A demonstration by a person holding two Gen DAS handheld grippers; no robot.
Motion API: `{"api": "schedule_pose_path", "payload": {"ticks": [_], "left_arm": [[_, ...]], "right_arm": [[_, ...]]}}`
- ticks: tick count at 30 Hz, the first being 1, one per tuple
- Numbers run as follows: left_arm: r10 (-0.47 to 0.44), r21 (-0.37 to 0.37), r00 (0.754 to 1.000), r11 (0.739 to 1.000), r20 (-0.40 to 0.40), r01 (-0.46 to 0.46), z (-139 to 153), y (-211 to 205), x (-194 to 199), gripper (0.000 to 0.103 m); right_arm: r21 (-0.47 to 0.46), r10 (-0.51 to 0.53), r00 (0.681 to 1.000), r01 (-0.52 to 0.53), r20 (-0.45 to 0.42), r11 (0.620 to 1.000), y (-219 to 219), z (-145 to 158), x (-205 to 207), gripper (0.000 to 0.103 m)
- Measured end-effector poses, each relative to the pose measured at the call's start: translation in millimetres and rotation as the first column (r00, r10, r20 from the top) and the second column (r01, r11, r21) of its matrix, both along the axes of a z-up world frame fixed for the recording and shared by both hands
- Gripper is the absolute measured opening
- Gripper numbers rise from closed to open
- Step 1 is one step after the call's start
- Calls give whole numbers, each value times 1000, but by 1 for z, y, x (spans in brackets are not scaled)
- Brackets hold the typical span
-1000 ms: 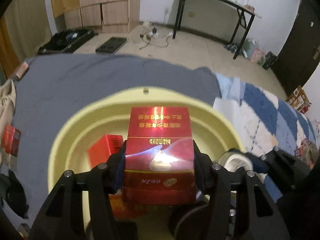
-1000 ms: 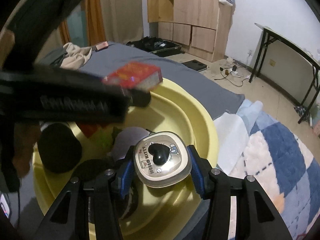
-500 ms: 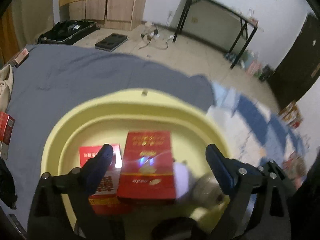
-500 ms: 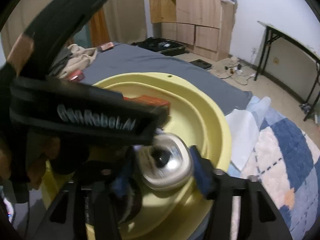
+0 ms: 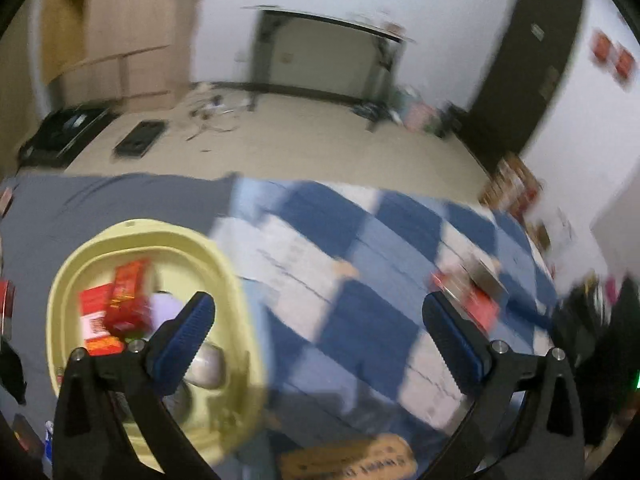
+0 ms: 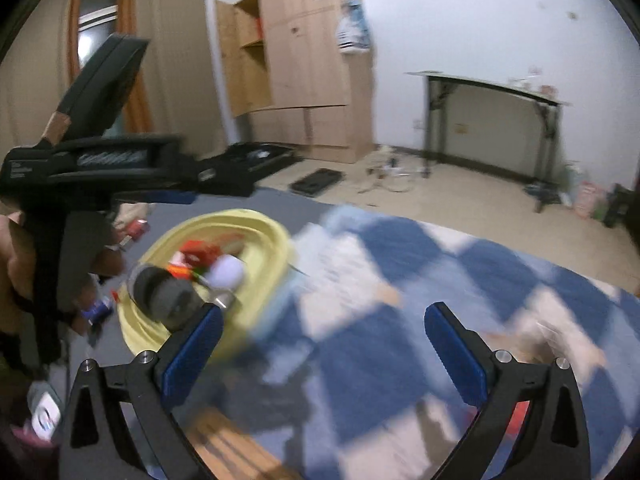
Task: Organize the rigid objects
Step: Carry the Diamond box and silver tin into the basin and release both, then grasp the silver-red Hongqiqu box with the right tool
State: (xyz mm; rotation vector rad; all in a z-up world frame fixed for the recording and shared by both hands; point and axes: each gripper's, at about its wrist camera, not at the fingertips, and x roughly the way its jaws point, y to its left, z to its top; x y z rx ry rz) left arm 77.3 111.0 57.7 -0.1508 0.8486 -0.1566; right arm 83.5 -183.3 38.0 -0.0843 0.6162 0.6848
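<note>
The yellow basin (image 5: 236,280) looks like smooth plastic with a soft sheen. Inside it, at nine o'clock of the left wrist view, the red boxes (image 5: 128,300) look like glossy printed card. The blue-and-white checked blanket (image 5: 360,312) is matt cloth, and so is the grey sheet (image 5: 100,200) at ten o'clock. Both grippers have matt black plastic frames with small bright metal screws, and their ribbed blue pads (image 6: 192,344) look rubbery. The wardrobe (image 6: 312,72) at twelve o'clock of the right wrist view looks like pale matt wood.
</note>
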Motion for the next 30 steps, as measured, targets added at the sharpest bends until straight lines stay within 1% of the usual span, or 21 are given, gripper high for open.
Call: {"api": "schedule_pose_path", "payload": {"ticks": [1, 3, 6, 7, 9, 11, 13, 15, 17, 19, 20, 22, 24, 26, 28, 30], "left_arm": [[-29, 9, 1000, 1000, -2, 29, -2, -17, -8, 103], [-45, 0, 999, 999, -20, 45, -5, -36, -16, 103], [-81, -86, 996, 993, -46, 77, -14, -64, -28, 103], [-93, -87, 994, 992, -54, 88, -16, -72, -28, 103], [-123, -46, 990, 992, -64, 120, -20, -93, -30, 103], [-153, 1, 986, 988, -69, 154, -25, -111, -32, 103], [-170, 23, 983, 985, -64, 172, -31, -123, -29, 103], [-181, 30, 982, 983, -57, 183, -36, -131, -25, 103], [-228, 33, 973, 973, -43, 230, -41, -144, -16, 103], [-306, 59, 952, 950, -21, 306, -44, -158, -6, 103], [-354, 82, 935, 932, -17, 354, -48, -166, 1, 103], [-416, 103, 909, 904, -22, 416, -55, -175, 14, 103], [-457, 85, 889, 885, -26, 457, -61, -180, 30, 103], [-503, 57, 864, 862, -30, 504, -65, -183, 44, 103], [-534, 71, 845, 842, -32, 535, -69, -188, 52, 103], [-561, 87, 827, 823, -27, 561, -72, -190, 60, 103]], "right_arm": [[-5, -22, 1000, 22, -2, 1000, -21, 1, -6, 103], [-19, -80, 997, 80, -17, 997, -65, -2, -16, 103], [-14, -162, 985, 162, -62, 987, -121, -6, -22, 103], [-14, -180, 982, 179, -65, 984, -133, -5, -24, 103], [-12, -206, 976, 205, -66, 979, -151, -1, -22, 103], [-3, -230, 969, 231, -89, 973, -166, -2, -11, 103], [23, -253, 957, 259, -139, 966, -176, -6, -2, 103], [69, -267, 947, 283, -179, 957, -185, -9, 3, 103], [88, -268, 944, 288, -192, 954, -189, -11, 17, 103], [92, -242, 949, 264, -201, 960, -188, -17, 34, 103], [91, -225, 951, 248, -211, 964, -186, -21, 43, 103], [95, -170, 956, 197, -241, 976, -181, -28, 63, 103], [96, -147, 956, 176, -253, 980, -181, -32, 78, 103], [126, -123, 954, 162, -272, 979, -181, -41, 95, 103], [159, -93, 951, 144, -294, 977, -181, -47, 110, 103], [174, -45, 954, 101, -298, 980, -180, -51, 121, 103]]}}
